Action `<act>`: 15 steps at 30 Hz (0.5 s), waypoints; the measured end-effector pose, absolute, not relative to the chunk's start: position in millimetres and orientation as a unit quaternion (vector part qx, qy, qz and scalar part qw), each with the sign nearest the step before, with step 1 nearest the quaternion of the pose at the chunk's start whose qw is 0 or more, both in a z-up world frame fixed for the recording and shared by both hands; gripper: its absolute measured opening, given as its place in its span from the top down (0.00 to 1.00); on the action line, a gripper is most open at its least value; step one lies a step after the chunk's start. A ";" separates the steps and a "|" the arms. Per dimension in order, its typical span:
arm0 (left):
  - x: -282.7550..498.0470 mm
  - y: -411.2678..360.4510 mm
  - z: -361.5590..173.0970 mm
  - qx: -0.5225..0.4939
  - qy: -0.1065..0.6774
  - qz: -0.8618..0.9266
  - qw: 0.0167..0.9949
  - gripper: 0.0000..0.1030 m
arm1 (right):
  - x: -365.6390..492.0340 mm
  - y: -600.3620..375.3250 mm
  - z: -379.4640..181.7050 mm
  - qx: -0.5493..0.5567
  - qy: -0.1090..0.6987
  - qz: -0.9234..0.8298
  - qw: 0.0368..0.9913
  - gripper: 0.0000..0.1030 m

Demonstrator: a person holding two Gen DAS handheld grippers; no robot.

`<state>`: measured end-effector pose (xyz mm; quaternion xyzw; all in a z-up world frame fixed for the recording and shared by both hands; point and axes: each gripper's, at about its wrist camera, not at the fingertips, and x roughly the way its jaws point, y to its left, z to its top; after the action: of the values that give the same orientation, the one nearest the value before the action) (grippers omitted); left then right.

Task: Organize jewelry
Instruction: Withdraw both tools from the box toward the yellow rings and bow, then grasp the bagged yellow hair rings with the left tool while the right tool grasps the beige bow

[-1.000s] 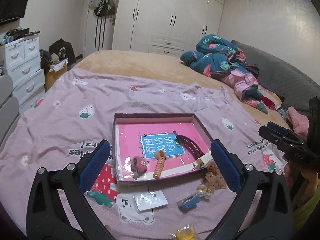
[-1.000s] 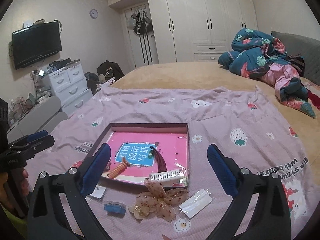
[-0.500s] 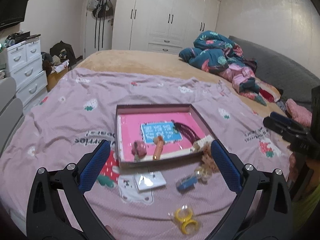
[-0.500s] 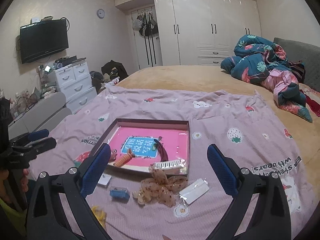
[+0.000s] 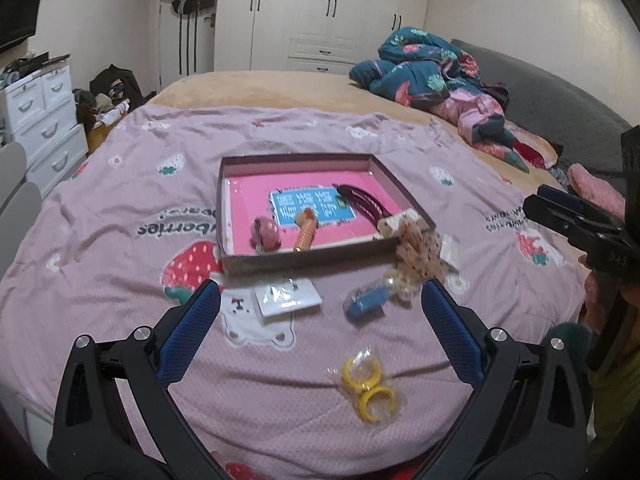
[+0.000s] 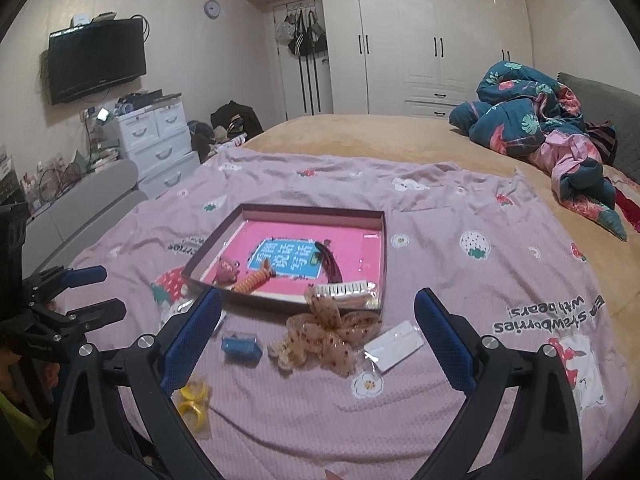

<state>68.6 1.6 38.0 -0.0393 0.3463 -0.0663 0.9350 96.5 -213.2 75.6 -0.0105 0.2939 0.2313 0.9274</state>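
Note:
A shallow box (image 5: pixel 296 159) (image 6: pixel 386 240) with a pink floor lies on the pink bedspread. Inside are a pink clip (image 5: pixel 266 234), an orange spiral tie (image 5: pixel 305 234), a dark hairband (image 5: pixel 362 203) and a white comb (image 6: pixel 344 289). In front of it lie a beige bow (image 6: pixel 328 330), a blue clip (image 5: pixel 366 301) (image 6: pixel 239 347), a white card packet (image 5: pixel 288 297), a clear packet (image 6: pixel 394 345) and yellow rings in a bag (image 5: pixel 366 380) (image 6: pixel 192 398). My left gripper (image 5: pixel 318 326) is open and empty, held back above the near items. My right gripper (image 6: pixel 318 342) is open and empty over the bow.
A crumpled blue and pink quilt (image 5: pixel 436 76) lies at the far right of the bed. White drawers (image 6: pixel 156 140) and a grey seat (image 6: pixel 80 208) stand left of the bed. Wardrobes (image 6: pixel 440 40) line the far wall. The bed's near edge is just below the grippers.
Both grippers have pulled back and up from the box, so more of the near bedspread and the yellow rings show. Both stay open. No item has moved.

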 end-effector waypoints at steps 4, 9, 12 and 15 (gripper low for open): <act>63.7 -4.0 31.1 -0.033 0.355 -0.076 0.931 0.09 | 92.1 -212.6 67.1 -0.015 0.302 0.232 0.924 0.06; 58.6 -11.3 18.1 -0.027 0.372 -0.091 0.923 0.09 | 91.2 -213.2 57.7 -0.022 0.313 0.233 0.921 0.06; 55.6 -14.1 10.0 -0.026 0.380 -0.097 0.919 0.09 | 90.1 -212.9 50.8 -0.028 0.319 0.233 0.918 0.06; 52.3 -16.0 3.5 -0.033 0.385 -0.106 0.916 0.09 | 89.3 -211.6 43.9 -0.035 0.326 0.235 0.915 0.06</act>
<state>52.3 -16.0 3.5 -0.0326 0.3847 -0.1062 0.9164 89.3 -211.6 43.9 -0.0346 0.3262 0.2350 0.9150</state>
